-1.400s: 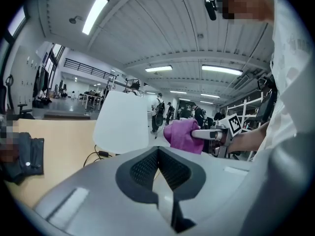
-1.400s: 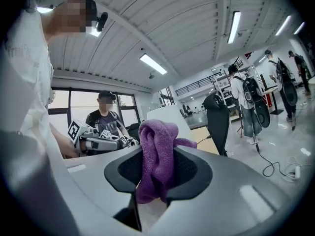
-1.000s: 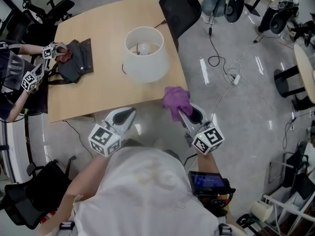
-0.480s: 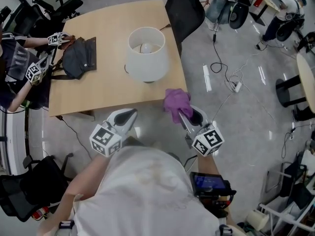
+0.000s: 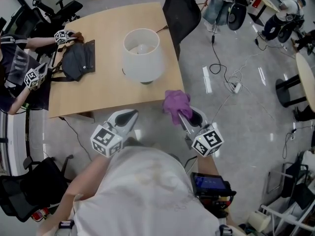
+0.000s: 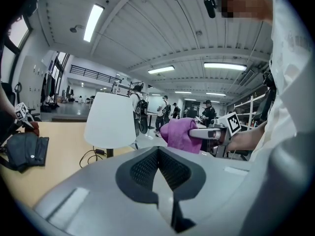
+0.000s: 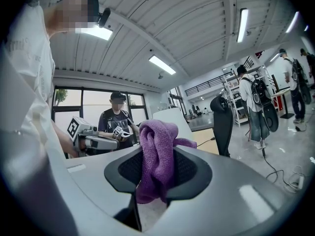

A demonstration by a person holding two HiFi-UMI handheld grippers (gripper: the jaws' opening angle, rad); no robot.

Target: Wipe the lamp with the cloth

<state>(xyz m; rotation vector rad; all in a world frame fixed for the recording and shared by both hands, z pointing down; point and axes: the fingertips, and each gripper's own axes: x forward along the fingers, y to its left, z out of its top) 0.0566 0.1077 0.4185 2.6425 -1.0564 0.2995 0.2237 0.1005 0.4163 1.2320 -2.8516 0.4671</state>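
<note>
A white lamp (image 5: 142, 55) with a drum shade stands on the wooden table (image 5: 103, 95), near its right edge. My right gripper (image 5: 181, 116) hangs off the table's near right corner, shut on a bunched purple cloth (image 5: 176, 103). In the right gripper view the cloth (image 7: 156, 156) fills the gap between the jaws, and the lamp (image 7: 172, 118) stands behind it. My left gripper (image 5: 130, 115) hovers just off the table's near edge, apart from the lamp, shut with nothing in it. The left gripper view shows the lamp (image 6: 110, 127) ahead and the cloth (image 6: 179, 134) at the right.
A dark bag (image 5: 76, 60) lies at the table's left, where another person (image 5: 19, 73) works with two grippers. A black chair (image 5: 183, 4) stands behind the table's far right corner. Cables and a power strip (image 5: 232, 80) lie on the floor to the right.
Both my grippers keep their places and the cloth stays gripped. The head view has shifted a little. The other person's grippers have moved about the bag.
</note>
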